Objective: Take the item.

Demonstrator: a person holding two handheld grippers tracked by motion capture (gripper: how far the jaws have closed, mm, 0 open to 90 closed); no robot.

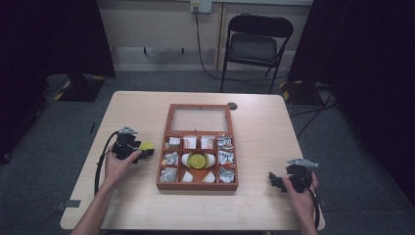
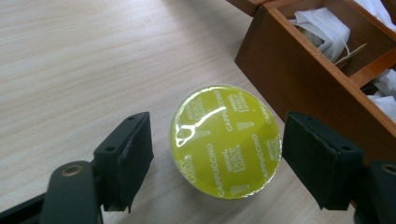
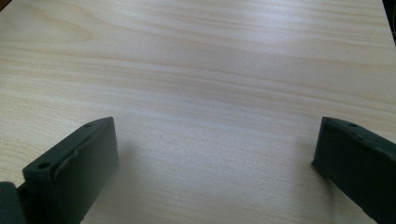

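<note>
Left tool (image 2: 217,158) stands spread about a yellow capsule (image 2: 226,141) on the bench (image 2: 84,60), pads clear, just beside the box (image 1: 197,186). A second capsule (image 1: 198,160) lies inside. Right tool (image 3: 212,163) spread, idle. Judged: one of two shifted

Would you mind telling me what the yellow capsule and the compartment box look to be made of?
Yellow capsule: its top looks like glossy printed foil, judging by the bright glare streak; its body is hidden. Compartment box: apparently reddish-brown varnished wood with a smooth, slightly shiny face.
</note>
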